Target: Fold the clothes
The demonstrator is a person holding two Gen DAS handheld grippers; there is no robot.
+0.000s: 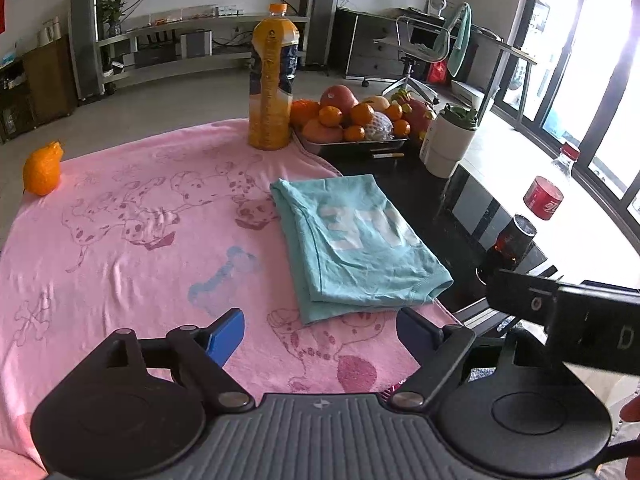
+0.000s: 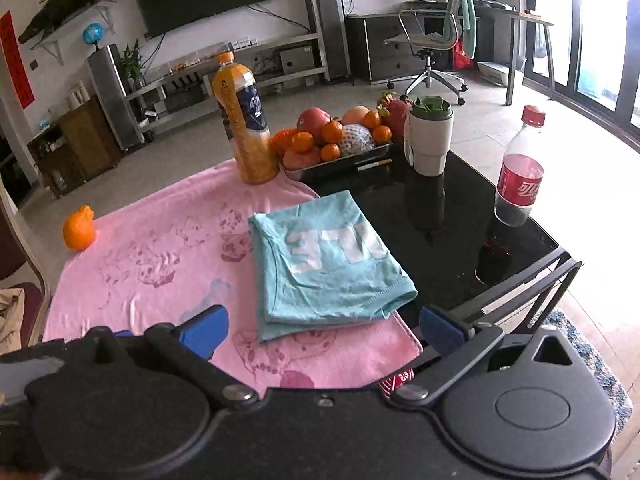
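— Well, looking at the left gripper (image 1: 320,330) first: fingers spread wide, blue pads (image 1: 225,336) apart, nothing between them, hovering above the pink blanket (image 1: 120,248) just short of the near hem of the teal T-shirt (image 1: 352,248).

— And the right gripper (image 2: 323,330)?

— Likewise splayed to full width, empty, blue fingertips (image 2: 204,330) clear of the cloth, one over the blanket and the other out past the blanket's edge.

— Lying where, that T-shirt (image 2: 324,268)?

— Folded into a flat oblong packet, white lettering up, half on the blanket's right edge and half on the black glass table (image 2: 448,240). Touched by neither gripper.

— Around it?

— Behind, standing upright on the blanket's far edge: orange juice bottle (image 2: 244,128). Just beside that, a metal tray (image 2: 340,164) heaped with oranges and other fruit, with a cigarette (image 2: 374,165) lying in front. Next along, a white lidded cup (image 2: 430,140). Well to the right, near the table's corner: cola bottle (image 2: 520,172) with a red cap. Far left on the blanket, alone: a knobbly orange (image 2: 79,229).

— Seen also from the left wrist?

— Yes, part of the right tool's black body (image 1: 568,316), at the right edge.
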